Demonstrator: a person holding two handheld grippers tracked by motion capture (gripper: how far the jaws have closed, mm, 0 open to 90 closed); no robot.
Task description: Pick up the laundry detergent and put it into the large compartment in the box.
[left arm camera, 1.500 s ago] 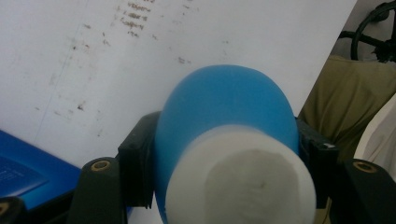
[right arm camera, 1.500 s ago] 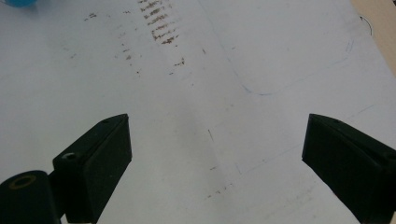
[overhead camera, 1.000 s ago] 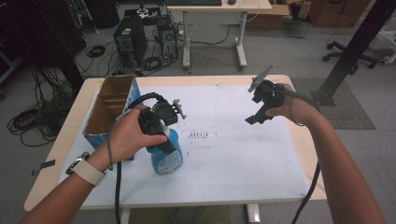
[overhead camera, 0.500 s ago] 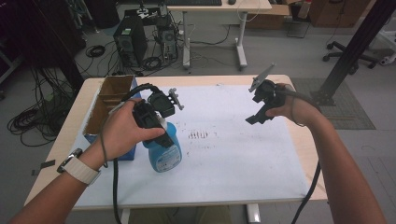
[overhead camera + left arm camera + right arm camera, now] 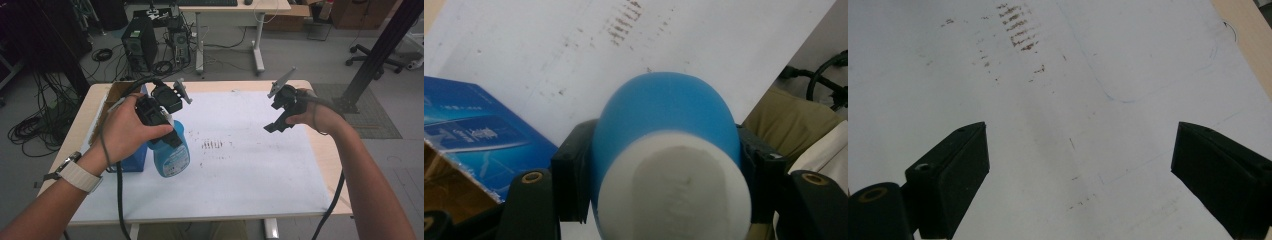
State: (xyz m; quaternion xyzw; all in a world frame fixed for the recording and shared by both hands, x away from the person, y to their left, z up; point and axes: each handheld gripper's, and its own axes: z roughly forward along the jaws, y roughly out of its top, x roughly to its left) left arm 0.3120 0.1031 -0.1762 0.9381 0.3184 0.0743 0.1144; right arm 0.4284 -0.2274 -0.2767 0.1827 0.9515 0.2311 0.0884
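One blue bottle (image 5: 170,152) is being gripped at its white top by the left gripper (image 5: 167,131), near the left edge of the table (image 5: 320,165); the jaws are being pressed against both sides of it, as the left gripper view is showing. Whether its base is touching the white sheet (image 5: 240,170) cannot be told. The pick-up is judged done; moving and setting down are being left to do. Just beside it a blue box (image 5: 131,162) is lying; its print is too blurred to be read, as is the bottle's label. The right gripper (image 5: 278,112) is being held wide and empty over the right half, brown marks (image 5: 214,145) lying between.
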